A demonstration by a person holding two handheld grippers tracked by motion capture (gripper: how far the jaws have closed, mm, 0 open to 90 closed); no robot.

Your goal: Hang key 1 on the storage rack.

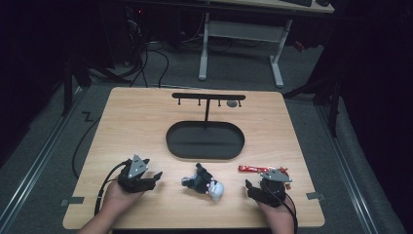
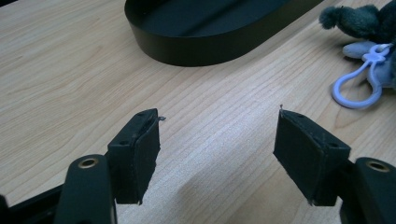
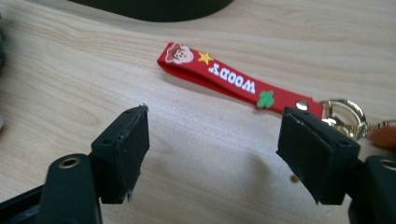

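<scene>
Left gripper [image 1: 157, 179] low over the desk [image 1: 131, 117], jaws spread with only bare wood between. Plush toy [image 1: 204, 183] lying between the two grippers, near the front edge, its pale blue clip [image 2: 357, 86] flat on the wood. Right gripper [image 1: 249, 187] jaws apart as well, holding nothing. Red strap [image 3: 233, 84] lying just beyond them, gold ring [image 3: 348, 119] beside one jaw. Black oval tray [image 1: 204, 152] farther back, hook stand [image 1: 208, 96] rising behind it.

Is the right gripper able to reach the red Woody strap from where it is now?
Probably yes. The right gripper has its jaws open and empty, and the red Woody strap lies flat on the table just ahead of them, with nothing between.
</scene>
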